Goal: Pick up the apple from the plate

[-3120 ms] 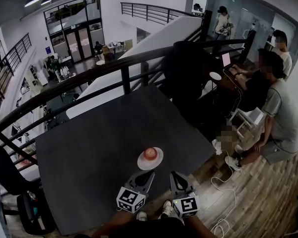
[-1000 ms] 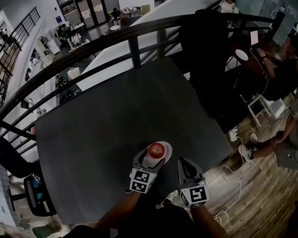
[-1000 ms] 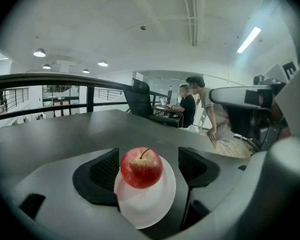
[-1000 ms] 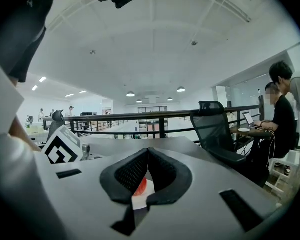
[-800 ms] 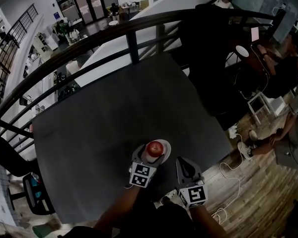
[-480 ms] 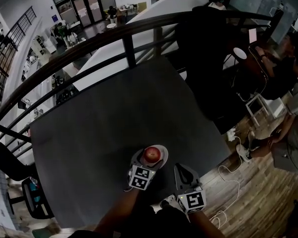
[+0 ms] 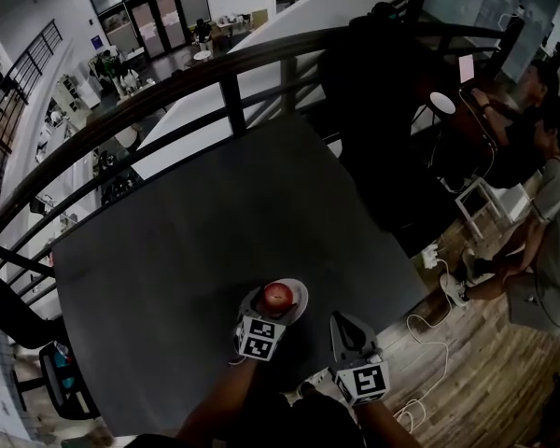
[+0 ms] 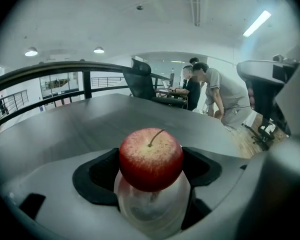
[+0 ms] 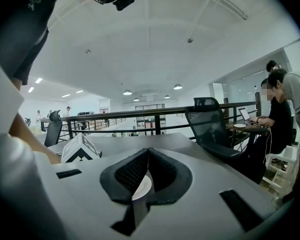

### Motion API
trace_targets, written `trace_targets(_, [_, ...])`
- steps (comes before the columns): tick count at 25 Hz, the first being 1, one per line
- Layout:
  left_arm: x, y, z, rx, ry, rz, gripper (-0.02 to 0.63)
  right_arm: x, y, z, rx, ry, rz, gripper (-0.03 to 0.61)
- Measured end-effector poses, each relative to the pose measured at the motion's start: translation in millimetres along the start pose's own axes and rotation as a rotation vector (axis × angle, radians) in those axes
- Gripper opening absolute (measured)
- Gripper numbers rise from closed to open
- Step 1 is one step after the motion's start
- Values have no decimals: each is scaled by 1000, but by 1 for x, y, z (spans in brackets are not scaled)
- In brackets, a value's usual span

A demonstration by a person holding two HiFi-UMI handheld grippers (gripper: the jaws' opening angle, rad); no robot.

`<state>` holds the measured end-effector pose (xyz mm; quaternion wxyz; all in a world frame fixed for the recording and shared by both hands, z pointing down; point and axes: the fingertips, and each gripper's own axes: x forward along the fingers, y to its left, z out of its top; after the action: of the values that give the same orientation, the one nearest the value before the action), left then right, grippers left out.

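Apple sits on the white plate close to the worktop's near edge, toward its near right corner. The left tongs reach in low from that edge, and their dark pads press the apple's two sides at its widest part, clamped on it, likely so that it cannot roll free on the lift. Whether the apple has left the plate I cannot tell. The right tongs hang beside the plate, jaws together and empty, out of the way.
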<state>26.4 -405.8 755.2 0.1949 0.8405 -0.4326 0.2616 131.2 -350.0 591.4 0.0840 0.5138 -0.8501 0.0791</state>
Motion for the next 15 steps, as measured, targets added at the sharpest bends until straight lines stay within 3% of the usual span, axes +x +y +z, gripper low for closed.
trace_targets(7, [-3, -1, -1, -1, 20, -10, 407, -5, -5, 6, -10, 10, -13, 25])
trace_targets(11, [-2, 2, 0, -9, 23, -2, 407, -2, -5, 9, -2, -40, -7, 25])
trace_targets(15, [-7, -5, 10, 35, -4, -2, 407, -8, -7, 4, -12, -1, -18, 25])
